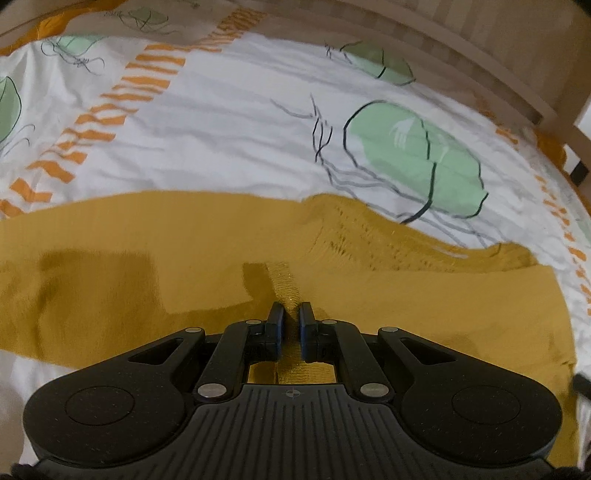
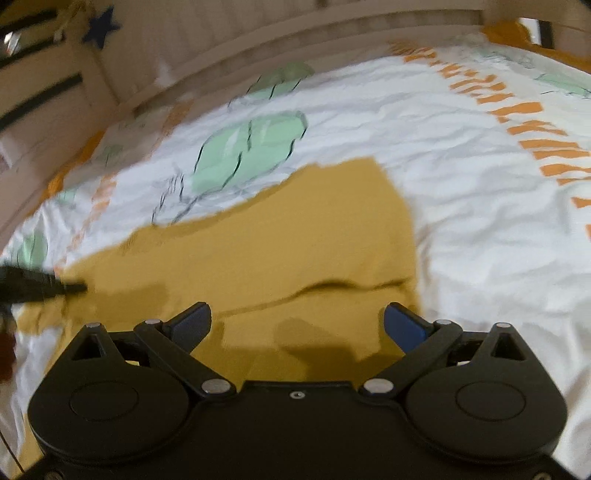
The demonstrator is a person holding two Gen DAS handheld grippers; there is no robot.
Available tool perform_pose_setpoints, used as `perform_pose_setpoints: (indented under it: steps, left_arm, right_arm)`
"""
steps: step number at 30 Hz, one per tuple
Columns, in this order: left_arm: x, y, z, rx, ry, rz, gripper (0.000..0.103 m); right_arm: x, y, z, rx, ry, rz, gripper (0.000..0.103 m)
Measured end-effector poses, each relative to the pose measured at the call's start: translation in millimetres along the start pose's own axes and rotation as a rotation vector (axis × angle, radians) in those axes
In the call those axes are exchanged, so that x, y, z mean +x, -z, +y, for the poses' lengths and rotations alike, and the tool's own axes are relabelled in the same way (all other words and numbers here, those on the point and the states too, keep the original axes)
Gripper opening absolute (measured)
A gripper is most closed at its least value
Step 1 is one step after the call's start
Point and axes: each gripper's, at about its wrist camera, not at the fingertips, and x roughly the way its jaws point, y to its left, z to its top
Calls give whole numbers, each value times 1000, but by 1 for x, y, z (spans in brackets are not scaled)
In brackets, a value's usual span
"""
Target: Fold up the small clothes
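A mustard-yellow small garment [image 1: 207, 258] lies spread on a printed bedsheet [image 1: 236, 122]. My left gripper [image 1: 291, 314] is shut on a pinched ridge of the garment's fabric, near its ribbed gathered part [image 1: 343, 236]. In the right wrist view the same garment [image 2: 295, 236] lies flat with a crease across it. My right gripper [image 2: 297, 319] is open and empty just above the garment's near part. The left gripper's dark tip [image 2: 44, 286] shows at the left edge of that view.
The sheet [image 2: 461, 206] is white with green leaf shapes and orange stripes, and is wrinkled. A wooden bed rail [image 1: 480, 62] runs along the far side. It also shows in the right wrist view [image 2: 258, 48], with a dark blue star [image 2: 101, 26] on it.
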Motion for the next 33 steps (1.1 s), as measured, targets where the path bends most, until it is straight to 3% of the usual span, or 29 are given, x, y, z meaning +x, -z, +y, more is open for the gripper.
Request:
perform_pose_setpoints:
  steps: [7,12,14,21,24,25,26,27,29,33]
  left_arm:
    - [14,14,4,11,3,2,11]
    - [16,19,8,36,28,-23,11]
    - [16,22,13,11,52,-31,11]
    - [16,23,17,-6,79,-42,11]
    - [17,23,15,10,74,-46,11]
    - [17,23,15,9,74,-47,11]
    - [17,23,16,5,76,-47,11]
    - [17,24,17,1,79,-47,11]
    - [17,23,18,-8,84,-46,11]
    - [17,23,18,-7,83,-46,11]
  right_arm:
    - [-6,-22,-35,103,27,-130,101]
    - [15,-47,-63,188,-17,-117,94]
    - [29,-58,-68,186,-40,-100,82]
    - [72,-88,-82,147,-47,-49,72]
    - [83,-89,-82,125,-81,-19,57]
    - [86,-89,-80,115,-90,-9,45]
    - [89,-89,-78,104,-97,-1,20]
    - [89,-88,-75,82,-97,-1,12]
    - [77,-84,-58,-17,-68,-65,12]
    - [42,-69,-12,-276,-94,-163,12]
